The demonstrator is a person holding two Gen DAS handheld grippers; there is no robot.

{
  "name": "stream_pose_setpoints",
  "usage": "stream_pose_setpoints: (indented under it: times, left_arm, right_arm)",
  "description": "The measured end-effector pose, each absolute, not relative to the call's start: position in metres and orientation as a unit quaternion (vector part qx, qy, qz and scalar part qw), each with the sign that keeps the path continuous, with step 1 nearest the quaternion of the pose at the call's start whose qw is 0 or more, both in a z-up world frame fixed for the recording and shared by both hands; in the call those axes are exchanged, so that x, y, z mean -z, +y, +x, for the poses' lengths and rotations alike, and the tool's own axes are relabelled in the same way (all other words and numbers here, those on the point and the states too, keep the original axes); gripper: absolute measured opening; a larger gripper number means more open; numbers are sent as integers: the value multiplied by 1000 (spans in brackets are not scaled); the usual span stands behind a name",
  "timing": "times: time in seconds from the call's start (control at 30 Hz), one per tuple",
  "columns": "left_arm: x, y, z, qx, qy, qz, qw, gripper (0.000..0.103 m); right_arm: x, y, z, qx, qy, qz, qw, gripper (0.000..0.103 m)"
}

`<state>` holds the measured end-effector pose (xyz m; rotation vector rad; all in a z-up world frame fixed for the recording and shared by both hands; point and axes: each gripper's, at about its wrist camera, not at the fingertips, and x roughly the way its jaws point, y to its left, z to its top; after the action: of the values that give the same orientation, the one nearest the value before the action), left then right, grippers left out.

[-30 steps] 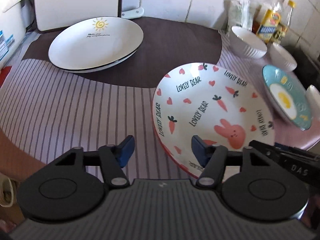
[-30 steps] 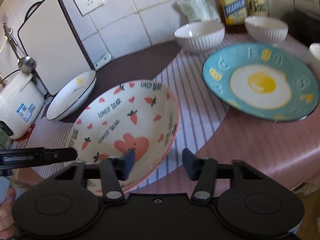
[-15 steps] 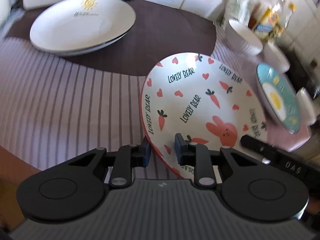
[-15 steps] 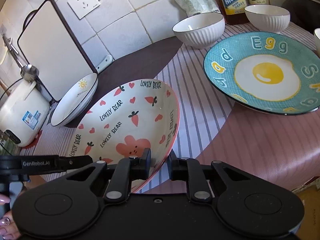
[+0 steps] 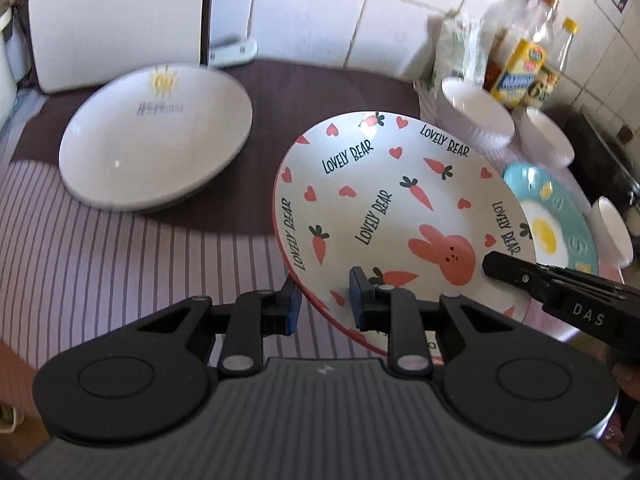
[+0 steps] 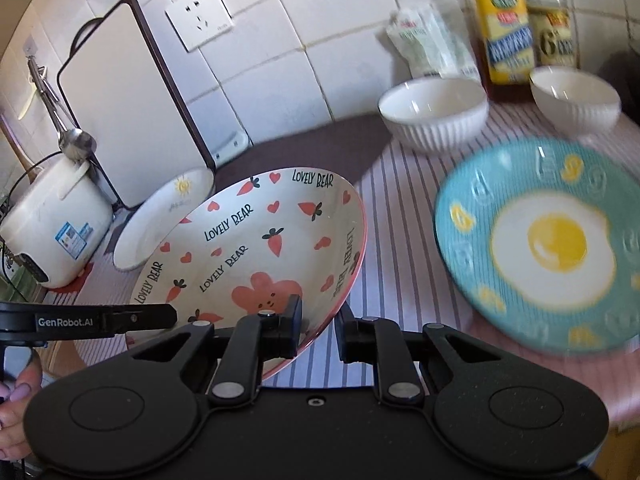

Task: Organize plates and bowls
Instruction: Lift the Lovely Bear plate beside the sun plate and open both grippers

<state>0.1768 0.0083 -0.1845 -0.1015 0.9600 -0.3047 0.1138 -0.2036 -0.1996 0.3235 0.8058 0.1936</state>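
Note:
The Lovely Bear plate (image 5: 392, 208), white with carrots, hearts and a pink bunny, hangs tilted above the striped cloth. My left gripper (image 5: 325, 307) is shut on its near left rim. My right gripper (image 6: 318, 330) is shut on its near right rim (image 6: 320, 332). Each gripper shows at the edge of the other's view. The same plate (image 6: 256, 240) fills the middle of the right wrist view. White sun plates (image 5: 156, 140) are stacked at the back left. A teal egg plate (image 6: 548, 244) lies to the right, with two white ribbed bowls (image 6: 434, 112) (image 6: 574, 98) behind it.
A white cutting board (image 6: 120, 108) leans on the tiled wall, a rice cooker (image 6: 52, 220) stands at far left. Bottles (image 6: 504, 36) and a bag (image 6: 428, 44) crowd the back right corner. Another white bowl (image 5: 612, 232) sits at the right edge. A hand (image 6: 16, 400) holds the left gripper.
Both grippers closed on the Lovely Bear plate's rim, then lifted it off the cloth; it now hangs tilted, closer to the sun plates.

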Motion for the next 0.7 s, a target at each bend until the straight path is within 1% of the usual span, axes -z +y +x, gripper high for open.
stream_pose_setpoints:
  times: [0.2, 0.43, 0.53, 0.7]
  left_arm:
    - [177, 5, 213, 142, 442, -51, 884, 23]
    - [188, -4, 252, 137, 456, -58, 877, 23]
    - [193, -2, 262, 138, 465, -71, 872, 23]
    - [201, -9, 275, 130, 471, -68, 870, 23]
  right_arm:
    - [186, -207, 157, -111, 370, 143, 911, 22]
    - [195, -211, 199, -113, 383, 144, 905, 22]
    - [195, -207, 203, -101, 379, 123, 912, 23]
    - [202, -211, 216, -95, 390, 128, 907, 23]
